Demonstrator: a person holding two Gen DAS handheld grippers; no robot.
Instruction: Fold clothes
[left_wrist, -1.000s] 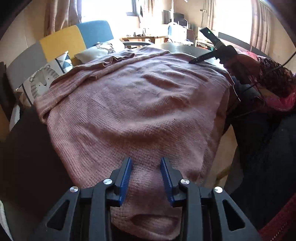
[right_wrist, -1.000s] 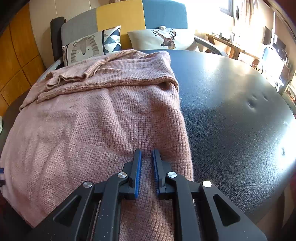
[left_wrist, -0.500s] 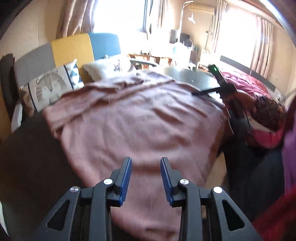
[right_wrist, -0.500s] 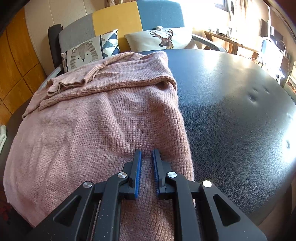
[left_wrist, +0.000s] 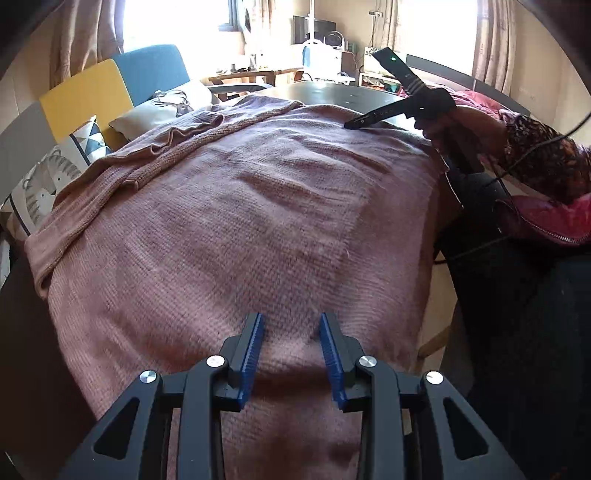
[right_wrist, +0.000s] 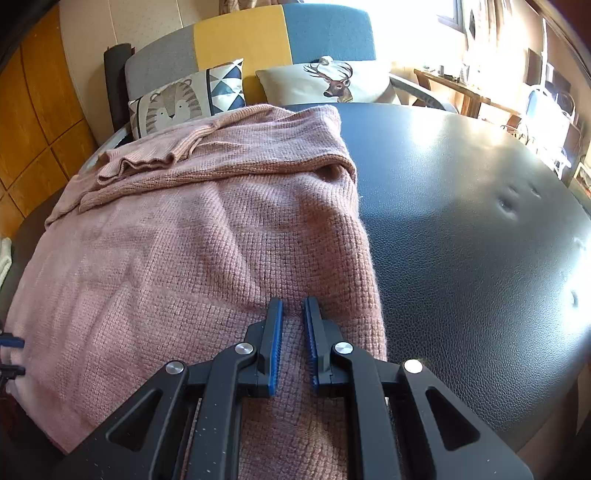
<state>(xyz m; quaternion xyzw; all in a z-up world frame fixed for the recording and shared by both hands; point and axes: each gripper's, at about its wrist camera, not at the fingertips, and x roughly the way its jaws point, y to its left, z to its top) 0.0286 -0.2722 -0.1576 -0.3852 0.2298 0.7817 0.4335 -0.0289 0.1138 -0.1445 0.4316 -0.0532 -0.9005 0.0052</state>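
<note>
A pink knitted sweater (left_wrist: 229, 221) lies spread over a round black table (right_wrist: 461, 221), its near hem hanging over the table's edge. One sleeve (right_wrist: 147, 158) is folded across the far end. My left gripper (left_wrist: 291, 317) hovers open over the near hem with only fabric below it. My right gripper (right_wrist: 293, 301) sits at the sweater's right edge, its blue pads almost together with knit pinched between them. In the left wrist view the right gripper (left_wrist: 349, 124) rests its tips on the sweater's far right side, held by a hand (left_wrist: 469, 122).
A sofa with a lion cushion (right_wrist: 184, 103) and a deer cushion (right_wrist: 332, 81) stands behind the table. The person's patterned sleeve (left_wrist: 546, 158) and dark clothing fill the right of the left wrist view. A wooden desk (right_wrist: 465, 85) stands by the window.
The left gripper lifted with a blurred swing, then came back down over the near hem, still open. The right gripper stayed pinched at the sweater's right edge and barely shifted.
</note>
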